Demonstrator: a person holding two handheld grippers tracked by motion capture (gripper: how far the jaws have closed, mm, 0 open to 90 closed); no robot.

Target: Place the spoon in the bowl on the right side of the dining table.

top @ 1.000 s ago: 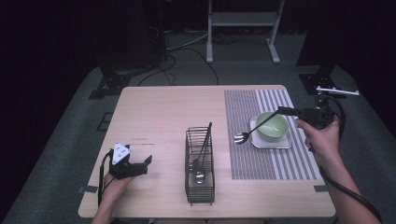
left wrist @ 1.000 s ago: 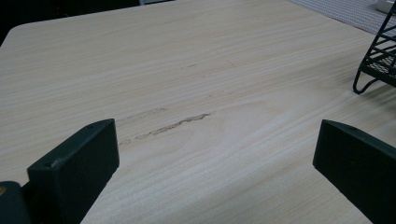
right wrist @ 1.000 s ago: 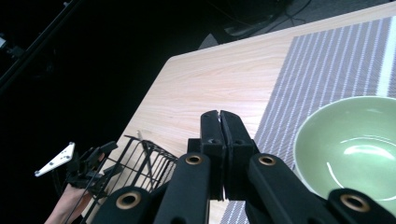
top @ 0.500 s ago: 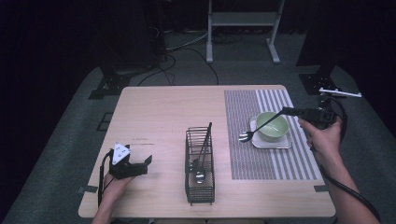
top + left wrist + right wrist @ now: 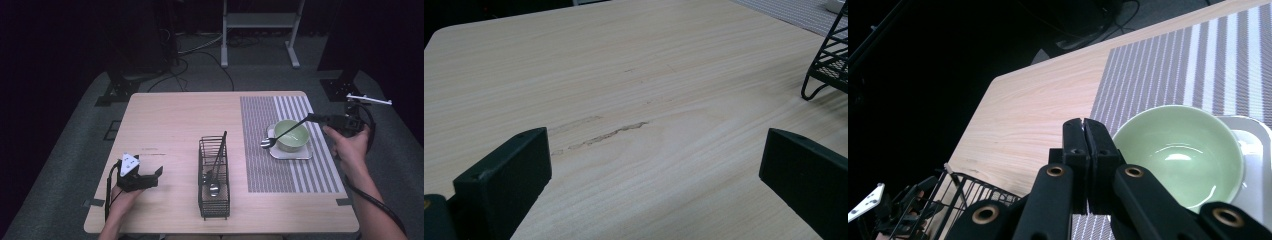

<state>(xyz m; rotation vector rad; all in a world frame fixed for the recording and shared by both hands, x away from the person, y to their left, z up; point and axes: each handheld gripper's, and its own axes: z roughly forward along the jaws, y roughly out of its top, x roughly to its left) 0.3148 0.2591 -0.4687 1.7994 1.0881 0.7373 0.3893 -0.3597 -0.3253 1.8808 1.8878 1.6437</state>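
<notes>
Holding a fork (image 5: 282, 134) by the handle end in the right gripper (image 5: 314, 118), jaws pinched fully together on it in the right gripper view, tines sticking way out ahead and hanging just past the near rim of the green bowl (image 5: 292, 135). Sitting right under the fork shaft: that bowl, on a white tray (image 5: 290, 153) on the striped mat (image 5: 265, 165). Resting the left gripper (image 5: 654, 165) on bare wood (image 5: 634, 70), jaws spread wide, gripping nothing, wire caddy (image 5: 214, 180) off to its right with a spoon (image 5: 214, 188) inside. Guessing at the risk here: gripping so far back on a skinny handle, probably letting the fork swivel or slip, clipping the bowl rim, maybe nudging the bowl off the tray.
</notes>
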